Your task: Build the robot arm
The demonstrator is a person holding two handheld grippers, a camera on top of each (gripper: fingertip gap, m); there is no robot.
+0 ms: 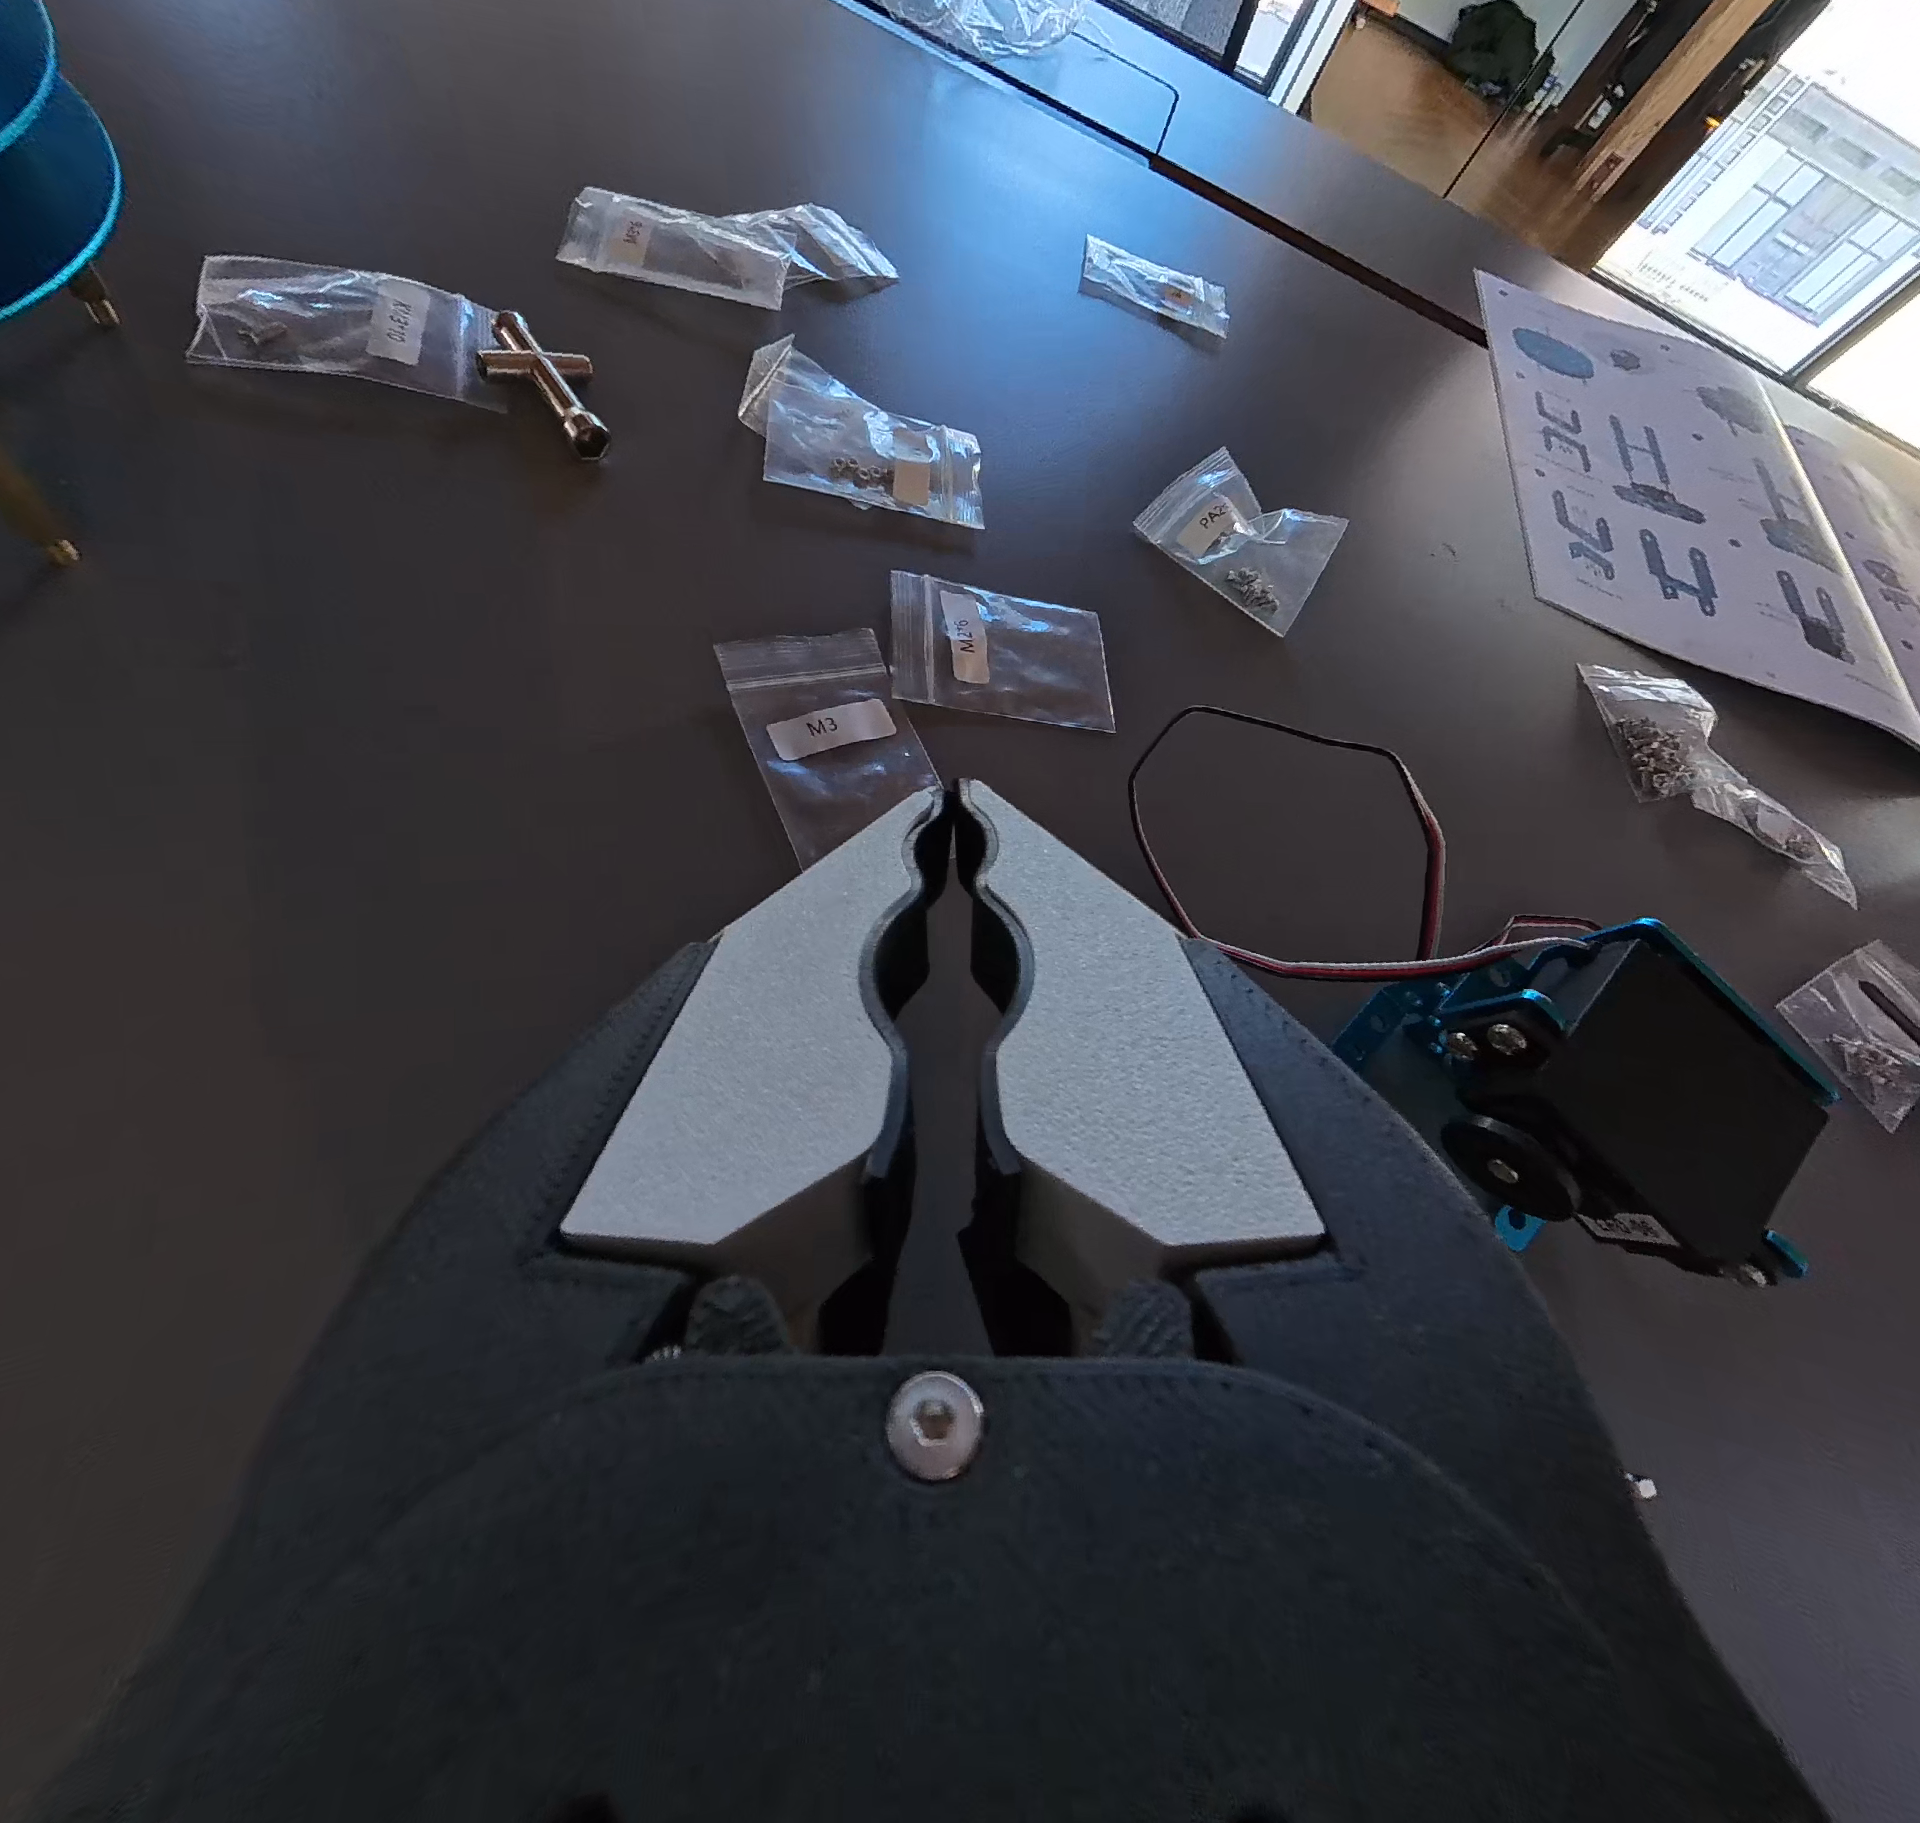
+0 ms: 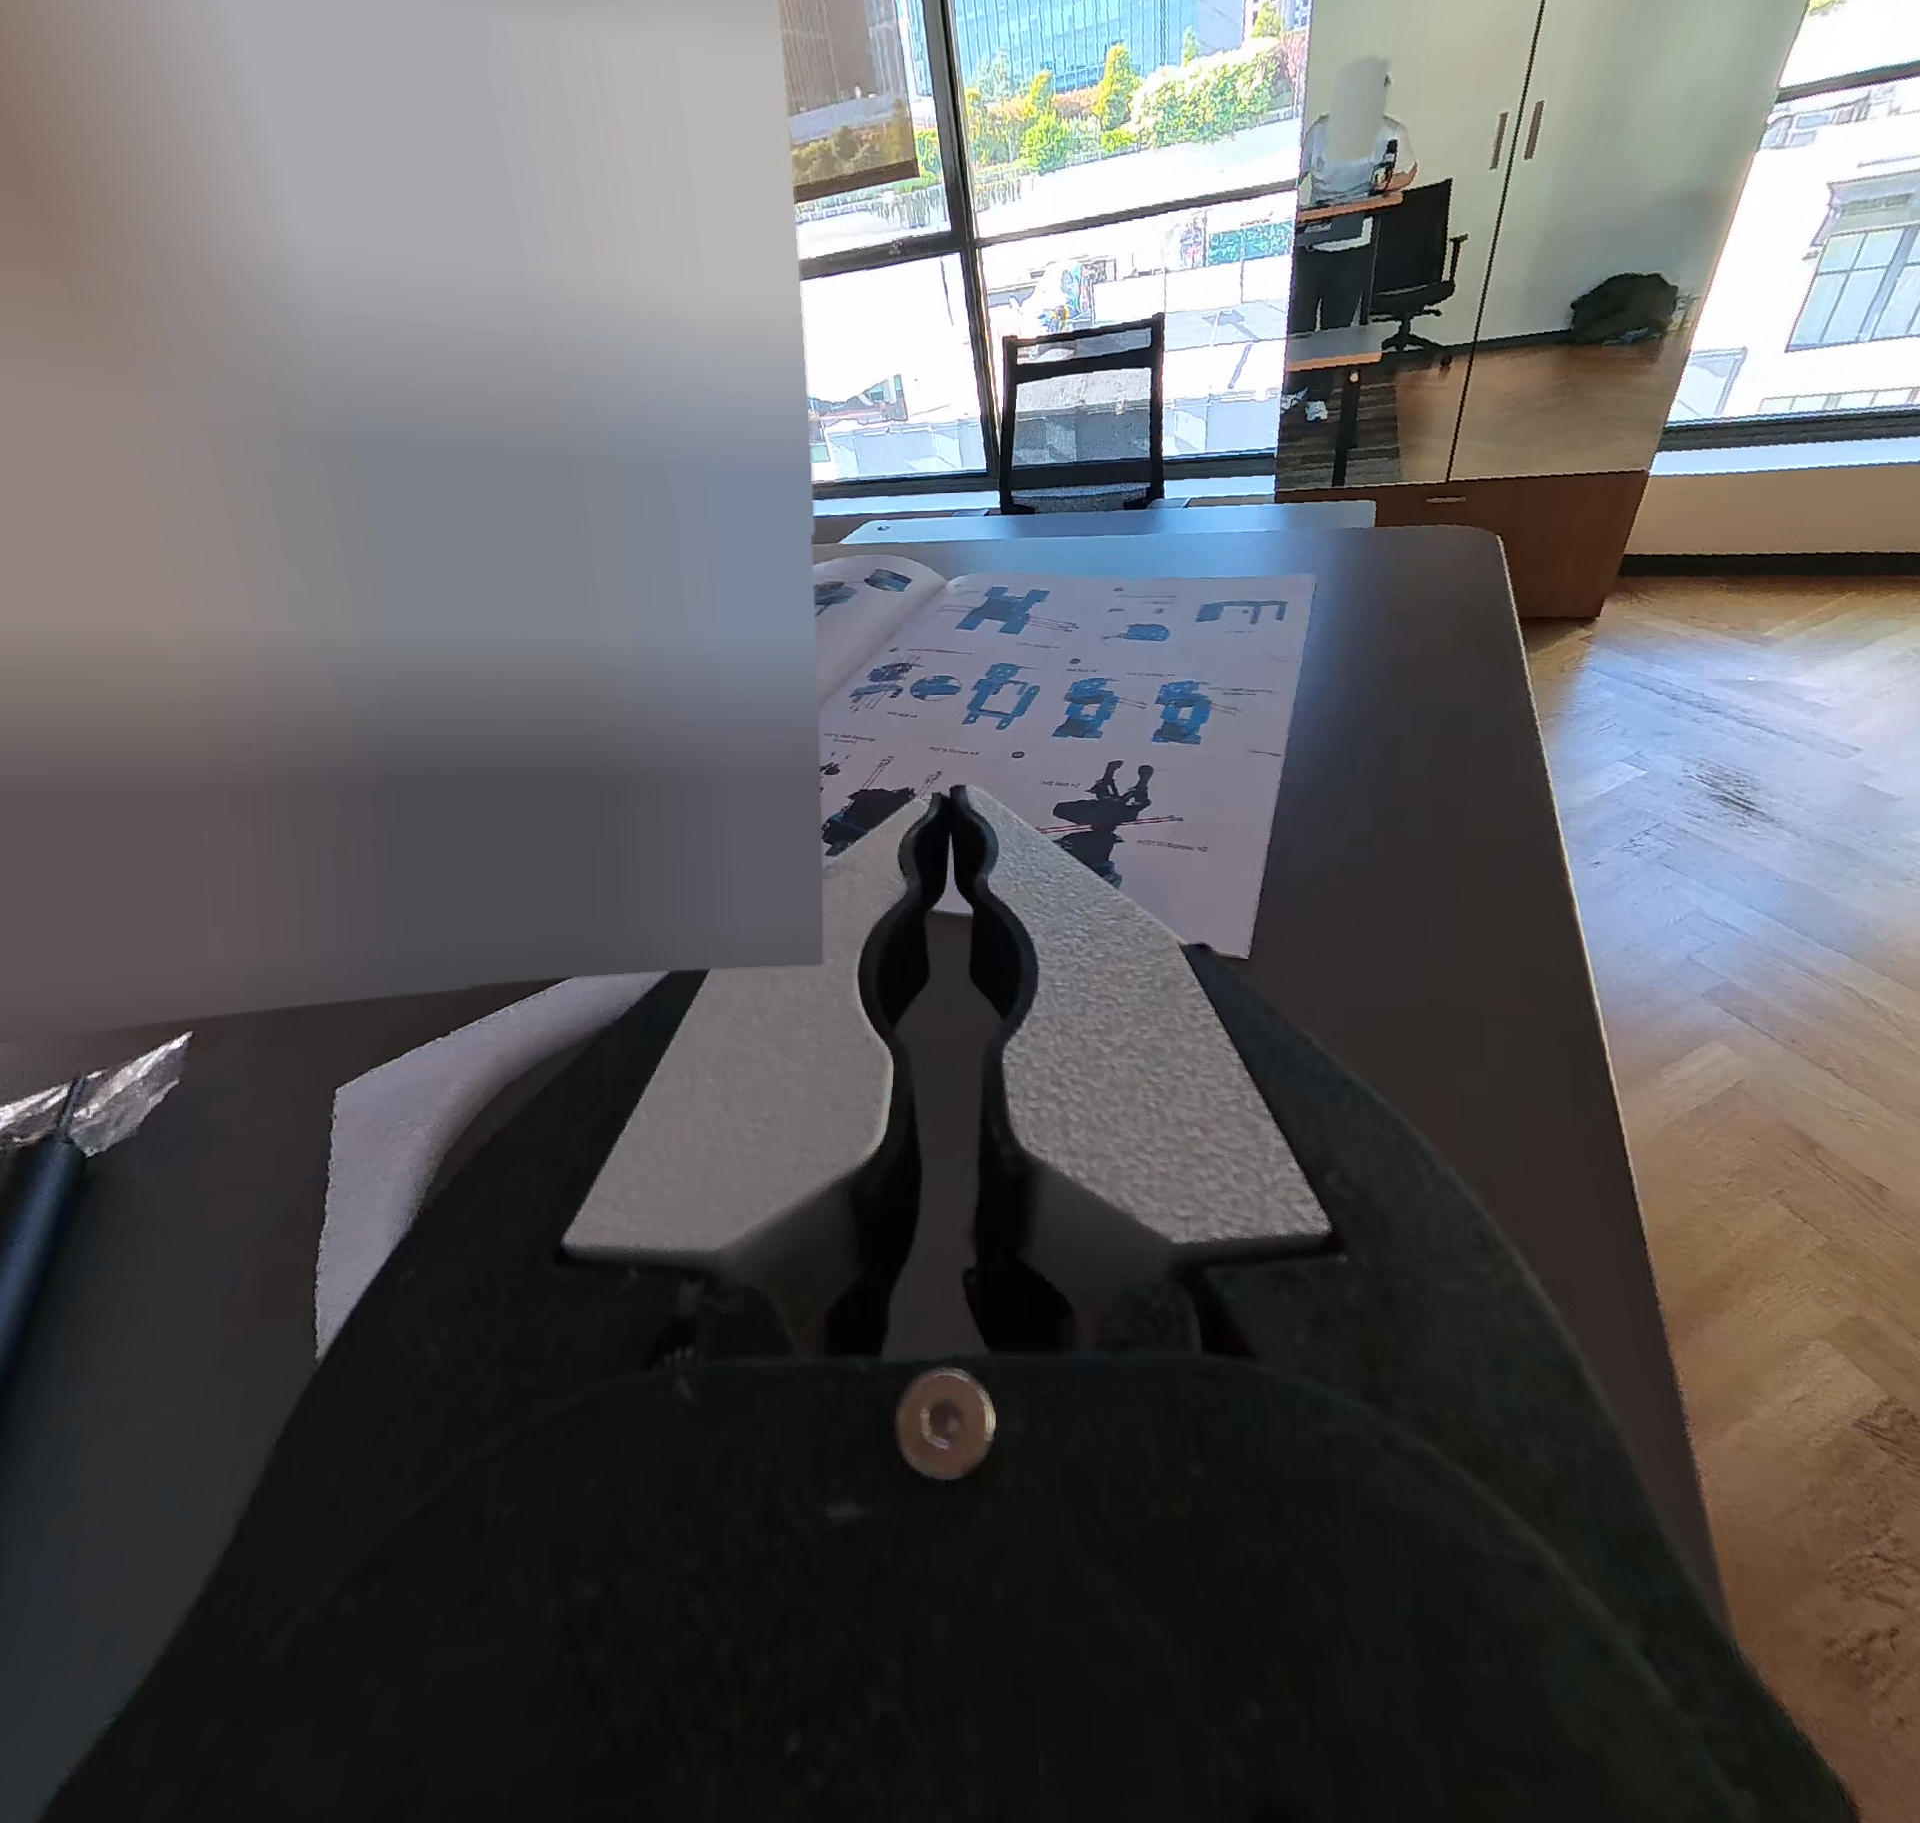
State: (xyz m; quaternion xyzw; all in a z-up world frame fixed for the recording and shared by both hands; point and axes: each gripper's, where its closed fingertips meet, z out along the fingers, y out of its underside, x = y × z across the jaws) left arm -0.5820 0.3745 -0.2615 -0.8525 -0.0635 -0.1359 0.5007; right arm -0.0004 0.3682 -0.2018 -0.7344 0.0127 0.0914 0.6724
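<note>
My left gripper (image 1: 951, 797) is shut and empty, its tips just above the near edge of a small clear zip bag with a white label (image 1: 826, 745) on the dark table (image 1: 416, 838). Several other clear bags of small screws (image 1: 873, 454) lie beyond it. A black servo in a blue metal bracket (image 1: 1621, 1087) with a looped wire (image 1: 1278, 817) lies to the right. My right gripper (image 2: 951, 805) is shut and empty, held over an open printed instruction sheet (image 2: 1091, 693).
A metal cross wrench (image 1: 545, 376) lies at the far left by a screw bag. The instruction sheet (image 1: 1662, 495) lies at the right. A blue chair (image 1: 42, 163) stands at the left edge. The table's right edge (image 2: 1548, 838) drops to a wooden floor. White foam (image 2: 416, 1129) lies under my right gripper. The tips of one gripper are about 60 cm away from the tips of the other. The metal cross wrench (image 1: 545, 376) lies around 15 cm away from my left fingertips.
</note>
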